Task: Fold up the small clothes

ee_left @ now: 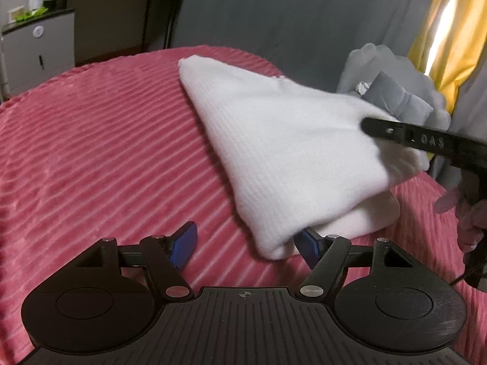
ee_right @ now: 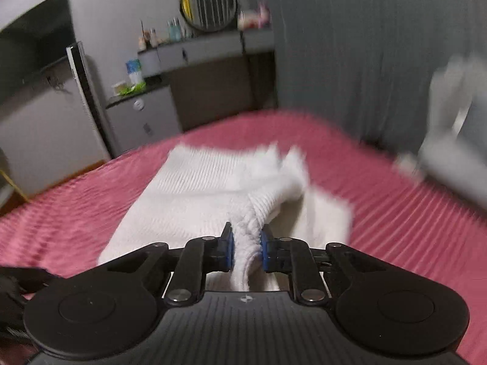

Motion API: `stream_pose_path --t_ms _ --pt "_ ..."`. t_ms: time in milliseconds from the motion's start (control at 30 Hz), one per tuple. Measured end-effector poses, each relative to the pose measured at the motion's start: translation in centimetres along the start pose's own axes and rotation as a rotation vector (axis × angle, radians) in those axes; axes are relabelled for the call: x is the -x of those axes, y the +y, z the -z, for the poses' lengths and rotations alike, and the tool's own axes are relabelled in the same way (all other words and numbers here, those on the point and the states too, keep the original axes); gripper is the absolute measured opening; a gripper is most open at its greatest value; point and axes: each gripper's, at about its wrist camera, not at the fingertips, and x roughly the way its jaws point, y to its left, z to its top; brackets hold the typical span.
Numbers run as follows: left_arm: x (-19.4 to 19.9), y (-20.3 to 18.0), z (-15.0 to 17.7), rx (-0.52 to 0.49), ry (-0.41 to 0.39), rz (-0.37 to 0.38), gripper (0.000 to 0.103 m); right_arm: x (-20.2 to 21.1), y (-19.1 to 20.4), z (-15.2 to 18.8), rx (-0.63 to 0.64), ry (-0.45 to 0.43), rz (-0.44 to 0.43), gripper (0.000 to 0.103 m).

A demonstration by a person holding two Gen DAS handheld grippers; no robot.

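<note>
The right gripper point(ee_right: 247, 243) is clenched on a bunched fold of the white cloth point(ee_right: 194, 200): in the right wrist view its two blue pads point(ee_right: 230, 251) press the thick knitted fabric from both sides, and a strip of the cloth hangs down between them toward the camera. From this grip the cloth rises a little and then spreads away over the pink ribbed bedcover point(ee_right: 76, 200), with a second layer lying flat to the right of the lifted part. This view is blurred, so the far edge of the cloth is not sharp. The left wrist view shows what the first one hides: the right gripper point(ee_left: 369, 127) comes in from the right side as a black arm with its tip on the cloth point(ee_left: 274, 140), and a gloved hand point(ee_left: 465, 213) is under it at the right edge. The left gripper point(ee_left: 248, 243) stands released, jaws wide apart; its left blue pad point(ee_left: 184, 245) rests over the bare bedcover point(ee_left: 91, 152), while the right pad is partly hidden behind the near folded corner of the cloth, and I cannot tell whether it touches it. Behind the bed, only the left view shows a yellow curtain point(ee_left: 447, 45) and a grey and white bundle point(ee_left: 392, 88); only the right view shows a round mirror point(ee_right: 208, 4) above a shelf.
</note>
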Motion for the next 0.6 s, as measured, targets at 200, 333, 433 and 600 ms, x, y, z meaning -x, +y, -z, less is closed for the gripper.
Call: stream_pose_path --t_ms 200,333,433,600 --pt "-1.1 0.3 0.6 0.006 0.04 -0.032 0.076 -1.3 -1.3 3.6 0.101 0.077 0.138 0.019" --pt "0.5 0.4 -0.2 0.0 0.04 -0.013 0.075 0.7 -2.8 2.4 -0.014 0.022 0.07 0.031" --pt "1.8 0.2 -1.6 0.012 -0.018 0.008 0.075 2.1 -2.9 1.0 -0.005 -0.056 0.086 0.031" --pt "0.7 -0.9 -3.7 0.076 -0.057 0.036 0.076 0.4 -0.8 0.2 0.064 -0.047 0.046 0.031"
